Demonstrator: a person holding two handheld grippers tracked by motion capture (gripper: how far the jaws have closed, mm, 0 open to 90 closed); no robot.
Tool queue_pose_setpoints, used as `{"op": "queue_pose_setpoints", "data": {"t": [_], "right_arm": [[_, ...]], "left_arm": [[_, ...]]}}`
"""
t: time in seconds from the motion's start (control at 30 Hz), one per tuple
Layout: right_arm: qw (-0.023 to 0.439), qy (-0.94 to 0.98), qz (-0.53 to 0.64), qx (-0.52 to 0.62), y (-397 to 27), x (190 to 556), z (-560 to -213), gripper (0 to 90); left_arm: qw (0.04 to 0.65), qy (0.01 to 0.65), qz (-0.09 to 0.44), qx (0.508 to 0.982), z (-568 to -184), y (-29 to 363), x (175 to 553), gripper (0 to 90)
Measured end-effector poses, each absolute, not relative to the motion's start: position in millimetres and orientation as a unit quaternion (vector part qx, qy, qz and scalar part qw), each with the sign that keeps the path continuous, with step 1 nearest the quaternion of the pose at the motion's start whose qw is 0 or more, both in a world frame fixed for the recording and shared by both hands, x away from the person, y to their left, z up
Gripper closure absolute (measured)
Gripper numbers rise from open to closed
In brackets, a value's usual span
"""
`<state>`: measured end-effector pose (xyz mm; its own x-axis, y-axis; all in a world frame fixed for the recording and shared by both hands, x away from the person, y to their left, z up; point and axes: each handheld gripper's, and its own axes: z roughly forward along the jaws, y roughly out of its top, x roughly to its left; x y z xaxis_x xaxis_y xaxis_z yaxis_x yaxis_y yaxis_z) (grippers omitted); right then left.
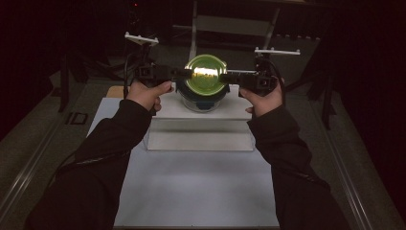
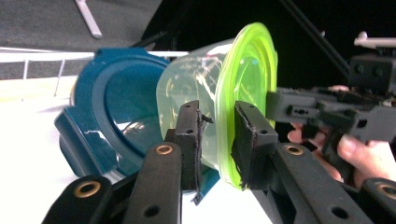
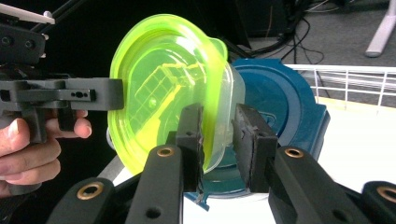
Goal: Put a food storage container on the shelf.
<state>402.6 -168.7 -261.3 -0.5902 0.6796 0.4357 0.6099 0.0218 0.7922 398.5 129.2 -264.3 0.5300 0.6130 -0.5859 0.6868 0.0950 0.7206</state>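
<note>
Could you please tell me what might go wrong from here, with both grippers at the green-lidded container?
1. Each hand-held gripper, left and right, has only the thin rim of the green lid between its jaws, so the clear container could slip or tilt.
2. It sits stacked on a blue-lidded container, which might get nudged.
3. The stack stands on a raised platform, so a slip could mean a fall.

Clear round container [image 1: 206,79] with yellow-green lid [image 3: 159,88], closed, upright. Raised just above blue lid [image 2: 116,107], between two sets of jaws.
</note>
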Motion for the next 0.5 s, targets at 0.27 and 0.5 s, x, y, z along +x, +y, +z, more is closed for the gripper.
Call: {"op": "queue_pose_setpoints", "data": {"t": [0.27, 0.5], "right_arm": [[0.034, 0.710, 0.525, 0.467, -167, 412, -259, 64.0], [0.042, 0.706, 0.521, 0.478, -164, 419, -258, 60.6]], "left_arm": [[0.566, 0.490, -0.034, 0.662, -269, 129, 407, 64.1], [0.561, 0.498, -0.025, 0.661, -269, 126, 415, 58.6]]}}
